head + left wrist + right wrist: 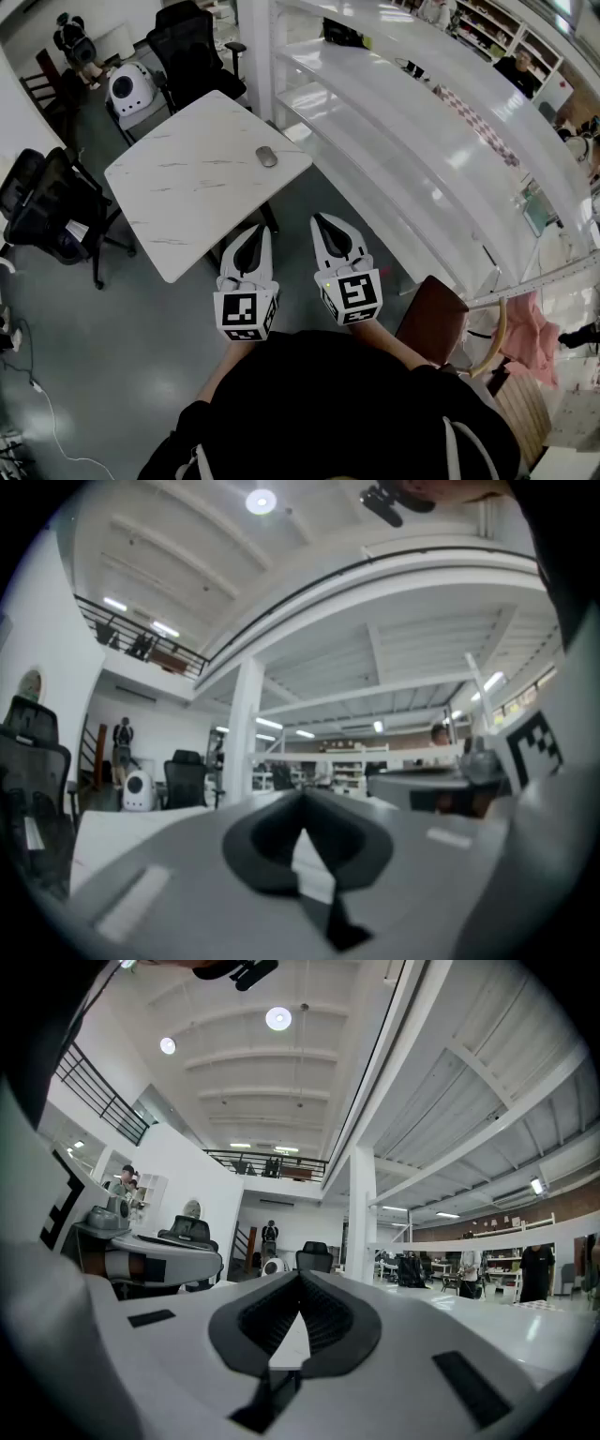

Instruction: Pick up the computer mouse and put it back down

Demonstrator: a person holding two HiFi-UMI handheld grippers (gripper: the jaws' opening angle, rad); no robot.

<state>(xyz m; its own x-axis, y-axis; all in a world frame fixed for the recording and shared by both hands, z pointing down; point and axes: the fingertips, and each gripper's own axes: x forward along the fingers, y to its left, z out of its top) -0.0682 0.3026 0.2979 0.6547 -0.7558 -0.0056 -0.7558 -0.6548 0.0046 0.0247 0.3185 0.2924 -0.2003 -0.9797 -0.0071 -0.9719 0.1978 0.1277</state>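
Observation:
A small grey computer mouse (267, 157) lies near the right edge of a white marbled table (187, 187) in the head view. My left gripper (256, 229) and right gripper (324, 219) are held level side by side, short of the table's near corner and well back from the mouse. Both have their jaw tips together with nothing between them. In the left gripper view the left gripper (302, 797) shows shut, empty jaws, with the table top just beyond. The right gripper (300, 1276) looks the same in its own view. The mouse is not visible in either gripper view.
Black office chairs stand at the table's left (47, 202) and far side (192, 42). A white rounded machine (131, 89) sits on the floor behind. A long white shelving structure (422, 150) runs along the right. A brown chair (436, 319) is at my right.

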